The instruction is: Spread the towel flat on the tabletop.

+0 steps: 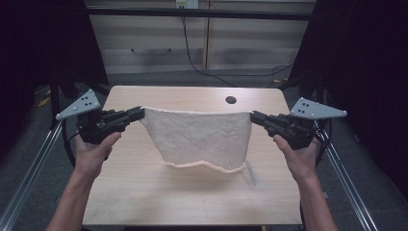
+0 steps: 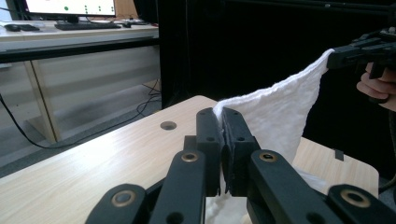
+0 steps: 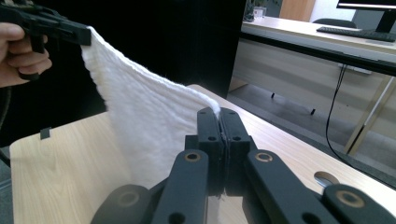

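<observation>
A white cloth (image 1: pixel 199 137) hangs stretched between the two grippers above the middle of a wooden table (image 1: pixel 144 192). In the high view the left gripper (image 1: pixel 139 114) pinches the cloth's upper left corner and the right gripper (image 1: pixel 253 116) pinches its upper right corner, so the top edge runs nearly straight from one to the other. The lower edge sags in a curve just above the tabletop, and a thin pale tag (image 1: pixel 251 172) trails from the lower right part onto the wood. A round hole (image 1: pixel 231 100) sits in the far part of the table, behind the cloth.

The left gripper view shows its own jaws closed tight on the cloth corner (image 2: pixel 219 108), with the cloth rising to the other gripper and the hand (image 2: pixel 377 86) that holds it at the upper right. It also shows a desk with a monitor (image 2: pixel 70 7) far left.

The right gripper view shows its jaws clamped together on the other corner (image 3: pixel 212 105), the cloth sloping up to the far gripper at the upper left, and a black cable (image 3: pixel 334 112) hanging beside a desk on the right.
</observation>
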Motion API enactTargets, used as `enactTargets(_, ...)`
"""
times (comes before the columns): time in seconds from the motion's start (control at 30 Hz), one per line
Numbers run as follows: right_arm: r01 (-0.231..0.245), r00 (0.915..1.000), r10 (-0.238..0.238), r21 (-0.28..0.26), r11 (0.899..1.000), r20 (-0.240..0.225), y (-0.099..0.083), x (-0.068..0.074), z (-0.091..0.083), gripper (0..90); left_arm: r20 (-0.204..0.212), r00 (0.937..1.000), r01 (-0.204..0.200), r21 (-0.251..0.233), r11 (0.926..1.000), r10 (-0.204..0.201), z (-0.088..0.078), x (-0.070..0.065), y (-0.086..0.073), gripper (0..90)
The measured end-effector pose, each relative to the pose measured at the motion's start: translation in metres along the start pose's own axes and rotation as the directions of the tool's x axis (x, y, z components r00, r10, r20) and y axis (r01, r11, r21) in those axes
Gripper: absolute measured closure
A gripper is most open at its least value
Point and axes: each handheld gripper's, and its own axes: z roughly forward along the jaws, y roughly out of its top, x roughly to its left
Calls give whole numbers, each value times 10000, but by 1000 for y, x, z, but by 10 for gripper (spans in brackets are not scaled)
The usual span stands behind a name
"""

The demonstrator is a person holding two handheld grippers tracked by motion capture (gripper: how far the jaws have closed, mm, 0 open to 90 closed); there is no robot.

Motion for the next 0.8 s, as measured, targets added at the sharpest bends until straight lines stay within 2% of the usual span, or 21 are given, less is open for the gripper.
enactTargets(0.1,-127,9999,127,182,9998,-30,0,-6,4,891,-88,10000,3,185,9998,-1,6,4,3,869)
enactTargets(0.23,-385,9993,384,347,9987,24,3,-23,17,891,-210,9996,209,479,9986,-199,21,19,10,869)
enactTargets(0.33,-502,9987,499,429,9978,96,9,-38,30,891,-437,9986,335,714,9969,-305,38,37,16,868)
enactTargets(0.37,-537,9985,533,402,9977,104,14,-47,40,891,-619,9975,374,727,9967,-330,44,44,18,869)
enactTargets(0.4,-537,9985,533,402,9977,104,14,-47,40,891,-776,9966,341,790,9963,-279,48,48,19,869)
enactTargets(0.47,-541,9983,531,473,9974,220,18,-55,52,891,-857,9953,509,724,9961,-447,60,61,22,869)
enactTargets(0.63,-628,9974,602,671,9958,408,25,-79,82,891,-1213,9923,321,571,9979,-250,76,78,33,868)
enactTargets(0.7,-856,9954,841,325,9958,447,26,-93,93,891,-1318,9913,132,511,9986,-64,78,80,35,868)
enactTargets(0.73,-957,9948,953,89,9954,368,25,-97,96,891,-1259,9920,113,448,9989,-56,78,81,36,869)
enactTargets(0.8,-1004,9944,1004,-21,9949,330,23,-97,97,891,-1203,9927,-58,563,9984,125,77,80,34,868)
